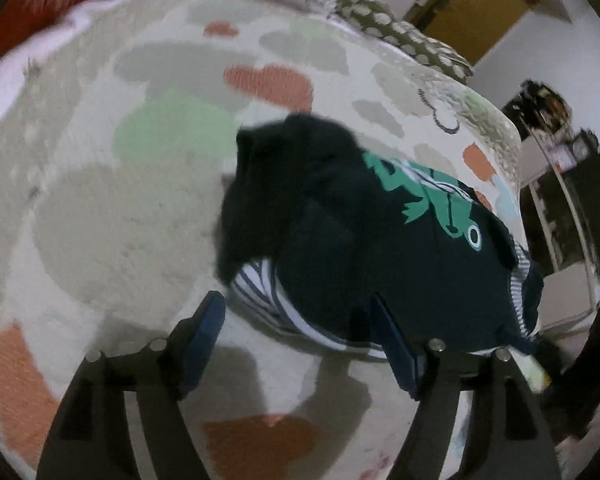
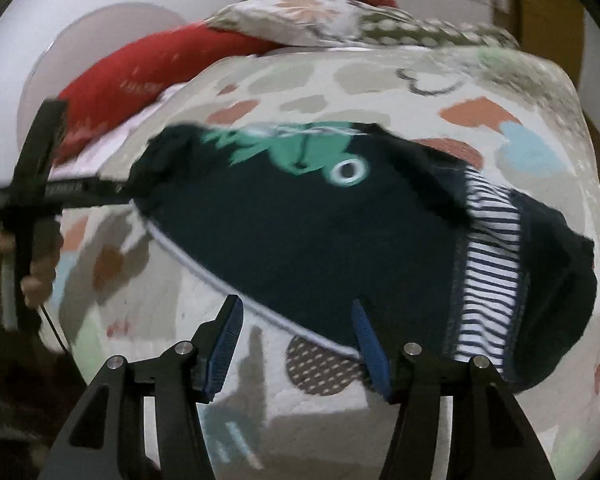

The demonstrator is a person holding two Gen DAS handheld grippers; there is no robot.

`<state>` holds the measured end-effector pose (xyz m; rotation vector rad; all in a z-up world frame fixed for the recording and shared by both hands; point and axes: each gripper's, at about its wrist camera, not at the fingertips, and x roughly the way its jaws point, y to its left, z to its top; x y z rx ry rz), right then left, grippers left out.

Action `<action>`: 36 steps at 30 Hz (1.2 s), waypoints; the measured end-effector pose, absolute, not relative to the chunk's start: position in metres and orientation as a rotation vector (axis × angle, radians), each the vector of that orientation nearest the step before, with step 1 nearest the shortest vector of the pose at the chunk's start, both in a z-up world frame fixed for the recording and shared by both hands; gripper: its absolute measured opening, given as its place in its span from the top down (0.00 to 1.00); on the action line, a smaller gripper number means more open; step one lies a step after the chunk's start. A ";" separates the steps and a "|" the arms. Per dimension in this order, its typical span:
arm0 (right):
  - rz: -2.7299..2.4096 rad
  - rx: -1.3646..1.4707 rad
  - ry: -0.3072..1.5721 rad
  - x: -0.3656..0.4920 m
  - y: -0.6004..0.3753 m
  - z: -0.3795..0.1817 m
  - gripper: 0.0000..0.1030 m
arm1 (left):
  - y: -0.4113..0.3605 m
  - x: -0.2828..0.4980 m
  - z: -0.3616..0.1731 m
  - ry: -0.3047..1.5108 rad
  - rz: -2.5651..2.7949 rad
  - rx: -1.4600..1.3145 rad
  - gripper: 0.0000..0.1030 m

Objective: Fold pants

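Note:
Small dark navy pants point(image 1: 340, 240) with a green frog print and a navy-and-white striped lining lie bunched on a patterned bedspread point(image 1: 120, 200). My left gripper point(image 1: 300, 328) is open and empty, its fingers just short of the near edge of the pants. In the right wrist view the same pants point(image 2: 300, 232) lie ahead, striped waistband to the right. My right gripper point(image 2: 296, 332) is open and empty at their near hem. The left gripper also shows in the right wrist view point(image 2: 112, 192), at the far left end of the pants; its jaws are hidden there.
Red pillows point(image 2: 140, 72) and a patterned pillow point(image 2: 320, 20) lie at the head of the bed. The bed's edge drops off at the right point(image 1: 512, 152), with dark furniture point(image 1: 572, 200) and a doorway point(image 1: 480, 4) beyond.

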<state>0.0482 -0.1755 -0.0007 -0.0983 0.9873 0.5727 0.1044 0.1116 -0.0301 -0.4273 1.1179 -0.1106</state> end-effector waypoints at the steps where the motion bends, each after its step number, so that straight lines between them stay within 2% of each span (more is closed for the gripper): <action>1: 0.579 -0.129 0.979 0.046 -0.170 -0.004 0.41 | 0.108 0.107 -0.029 1.106 -0.100 -0.414 0.30; 3: 0.549 -0.209 0.963 0.047 -0.158 -0.012 0.42 | 0.098 0.113 -0.026 1.106 -0.078 -0.344 0.70; 4: 0.530 -0.256 0.955 0.047 -0.154 -0.015 0.48 | 0.095 0.115 -0.026 1.134 -0.094 -0.361 0.84; 5: 0.500 -0.308 0.947 0.047 -0.149 -0.019 0.70 | 0.094 0.114 -0.024 1.138 -0.102 -0.398 0.87; 6: 0.491 -0.317 0.946 0.048 -0.148 -0.019 0.86 | 0.094 0.112 -0.020 1.128 -0.094 -0.393 0.87; 9: 0.497 -0.226 0.942 0.050 -0.158 -0.004 0.94 | 0.091 0.104 -0.007 1.107 -0.093 -0.368 0.88; 20: 0.572 0.118 0.885 0.051 -0.203 0.065 0.97 | 0.097 0.089 0.029 1.089 -0.130 -0.463 0.88; 26: 0.508 0.039 0.869 0.037 -0.200 0.073 0.97 | 0.102 0.081 0.023 1.092 -0.096 -0.459 0.87; 27: 0.495 0.029 0.870 0.038 -0.201 0.072 0.97 | 0.104 0.082 0.021 1.095 -0.081 -0.453 0.87; 29: 0.451 0.003 0.870 0.041 -0.204 0.069 0.97 | 0.111 0.083 0.013 1.121 -0.030 -0.450 0.77; 31: 0.435 0.009 0.895 0.047 -0.209 0.063 0.93 | 0.119 0.080 0.010 1.113 0.005 -0.442 0.75; 32: 0.438 0.019 0.914 0.052 -0.211 0.060 0.85 | 0.122 0.077 0.011 1.106 0.001 -0.428 0.73; 33: 0.438 0.019 0.926 0.055 -0.214 0.057 0.71 | 0.124 0.075 0.014 1.093 -0.008 -0.411 0.72; 34: 0.438 0.013 0.932 0.058 -0.216 0.054 0.63 | 0.125 0.073 0.018 1.074 -0.009 -0.391 0.70; 35: 0.441 0.000 0.931 0.062 -0.217 0.052 0.51 | 0.125 0.070 0.025 1.040 0.000 -0.347 0.67; 36: 0.445 -0.008 0.930 0.065 -0.217 0.051 0.47 | 0.124 0.071 0.031 1.013 0.006 -0.306 0.64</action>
